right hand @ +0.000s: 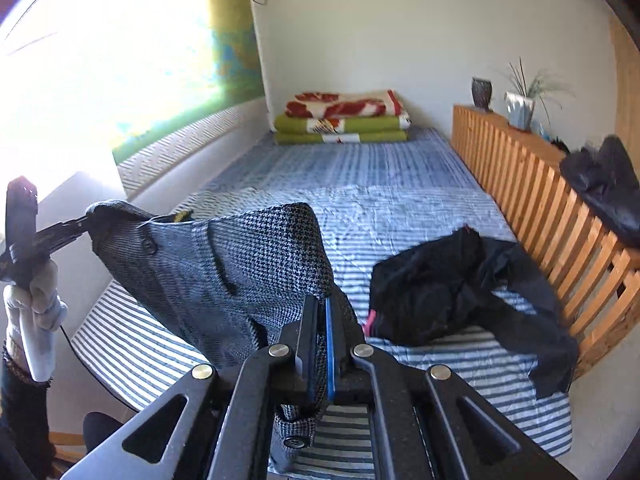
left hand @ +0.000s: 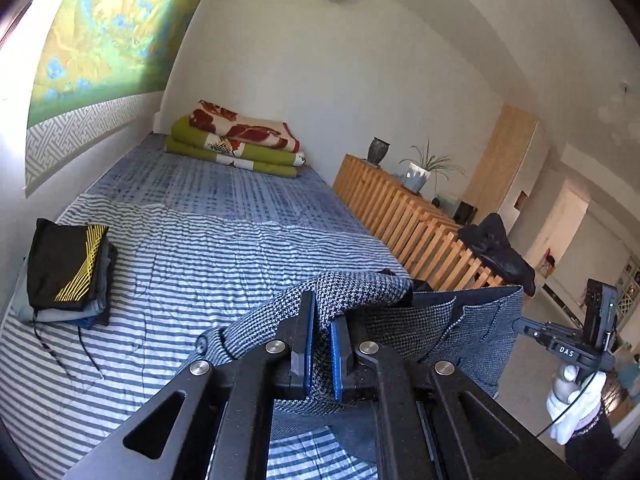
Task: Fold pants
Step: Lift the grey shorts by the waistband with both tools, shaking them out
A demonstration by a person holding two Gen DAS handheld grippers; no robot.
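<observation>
Holding the pants [right hand: 224, 264] up over the bed [left hand: 192, 248], you are keeping them stretched in the air between your two grippers, which looks meant to let the cloth hang flat and straighten before you lay it down. The bed is giving you a broad striped surface to fold on, and its near part is lying bare below the cloth, probably where the pants are going. At the far end the blankets [left hand: 236, 140] are sitting stacked against the wall, well clear of your work. On the left side the folded pile [left hand: 68, 272] is resting near the bed's edge, likely finished pieces, while the black clothes [right hand: 452, 288] are lying crumpled by the wooden rail [right hand: 536, 200], seemingly waiting their turn. Your left gripper [left hand: 321, 344] is clamping a bunched edge of the houndstooth fabric between its blue pads, and your right gripper [right hand: 321, 340] is pinching another edge the same way, so both are grasping the pants. A button [right hand: 149, 245] is showing near the left-hand corner, suggesting you are holding the waist end.
</observation>
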